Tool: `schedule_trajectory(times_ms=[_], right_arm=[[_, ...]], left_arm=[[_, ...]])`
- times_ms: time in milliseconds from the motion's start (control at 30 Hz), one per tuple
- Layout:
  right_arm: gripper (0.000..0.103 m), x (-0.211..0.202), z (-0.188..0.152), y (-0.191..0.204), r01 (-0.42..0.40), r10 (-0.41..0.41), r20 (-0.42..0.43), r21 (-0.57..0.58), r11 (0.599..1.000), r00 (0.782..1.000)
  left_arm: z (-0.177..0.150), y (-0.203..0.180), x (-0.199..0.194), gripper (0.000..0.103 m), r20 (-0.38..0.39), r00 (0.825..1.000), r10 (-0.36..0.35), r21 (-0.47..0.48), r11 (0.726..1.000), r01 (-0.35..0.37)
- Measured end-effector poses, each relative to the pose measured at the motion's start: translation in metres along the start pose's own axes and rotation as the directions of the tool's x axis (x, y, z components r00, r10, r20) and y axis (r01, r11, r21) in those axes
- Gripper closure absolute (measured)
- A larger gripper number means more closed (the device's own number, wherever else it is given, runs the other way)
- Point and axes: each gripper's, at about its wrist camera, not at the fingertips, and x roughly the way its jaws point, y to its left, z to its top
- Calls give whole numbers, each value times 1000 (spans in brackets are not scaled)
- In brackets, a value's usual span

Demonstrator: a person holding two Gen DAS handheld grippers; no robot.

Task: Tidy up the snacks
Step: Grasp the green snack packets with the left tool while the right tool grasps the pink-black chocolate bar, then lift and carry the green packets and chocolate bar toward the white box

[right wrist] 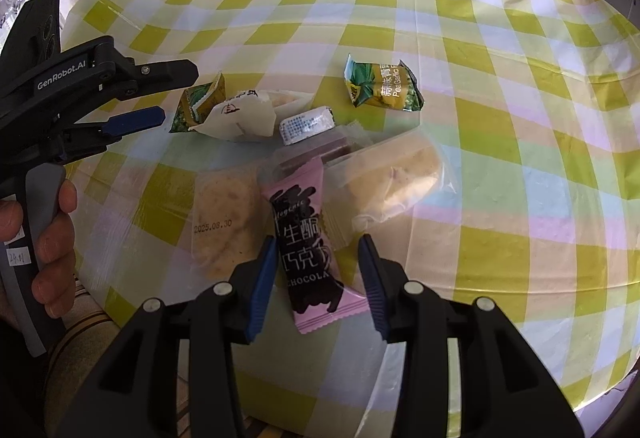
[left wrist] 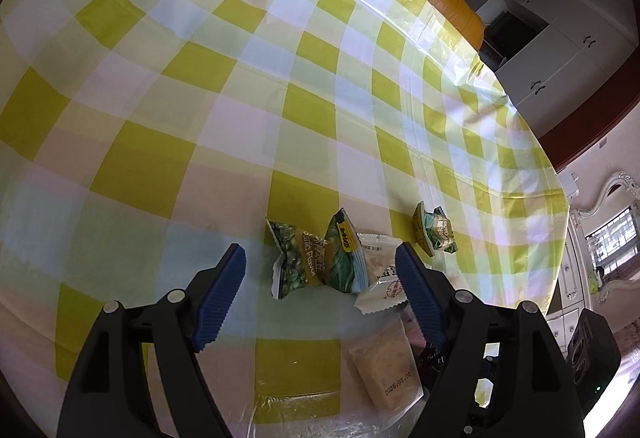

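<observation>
Snack packets lie on a yellow-checked tablecloth [left wrist: 160,166]. My left gripper [left wrist: 320,258] is open, its fingers on either side of two green garlic-pea packets [left wrist: 298,262] and a white packet [left wrist: 380,274]. A third green pea packet [left wrist: 434,232] lies apart to the right. A clear cracker packet [left wrist: 386,370] lies near the table edge. My right gripper [right wrist: 318,254] is open around a pink chocolate packet [right wrist: 308,238], which lies flat between its fingers. The left gripper [right wrist: 168,94] shows in the right wrist view, beside the white packet [right wrist: 240,116].
In the right wrist view lie a green pea packet [right wrist: 382,86], a small white wrapped candy [right wrist: 306,124], a purple bar [right wrist: 320,148] and two clear cracker packets [right wrist: 222,214] [right wrist: 400,174]. The table edge [right wrist: 280,398] is close below my right gripper. An orange chair [left wrist: 456,8] stands beyond the table.
</observation>
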Motion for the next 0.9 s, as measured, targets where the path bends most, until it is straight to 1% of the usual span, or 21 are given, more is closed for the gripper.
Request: schedule_trajectory(times_ms=[33, 100, 167, 200, 300, 367, 400, 467, 533, 900], right_arm=[[61, 0, 1, 0, -2, 2, 0, 3, 1000, 1000], [61, 1, 1, 0, -4, 4, 0, 5, 1000, 1000], [61, 2, 2, 0, -5, 5, -3, 5, 1000, 1000], [61, 2, 2, 0, -5, 5, -1, 4, 1000, 1000], [63, 2, 1, 2, -5, 5, -2, -3, 1000, 1000], [71, 2, 1, 3, -7, 7, -2, -12, 1000, 1000], [74, 2, 1, 4, -8, 8, -1, -17, 1000, 1000], [78, 1, 0, 4, -7, 7, 4, -19, 1000, 1000], [79, 0, 0, 3, -11, 11, 8, -14, 1000, 1000], [80, -18, -4, 1, -7, 7, 44, 0, 1000, 999]], left_arm=[[0, -2, 3, 28, -6, 1000, 6, 8, 1000, -6], [-1, -8, 10, 29, -24, 999, 41, 35, 999, -40], [-3, -10, 16, 38, -43, 998, 49, 45, 998, -47], [-3, -11, 17, 40, -42, 998, 53, 50, 997, -50], [-3, -13, 19, 55, -46, 996, 71, 75, 995, -68], [-5, -14, 20, 56, -42, 996, 85, 91, 993, -81], [-5, -15, 18, 59, -36, 995, 89, 98, 992, -85], [-5, -16, 16, 62, -27, 994, 102, 112, 989, -99], [-6, -16, 14, 65, -21, 994, 107, 116, 988, -104], [-15, -19, -12, 66, 39, 993, 109, 118, 987, -113]])
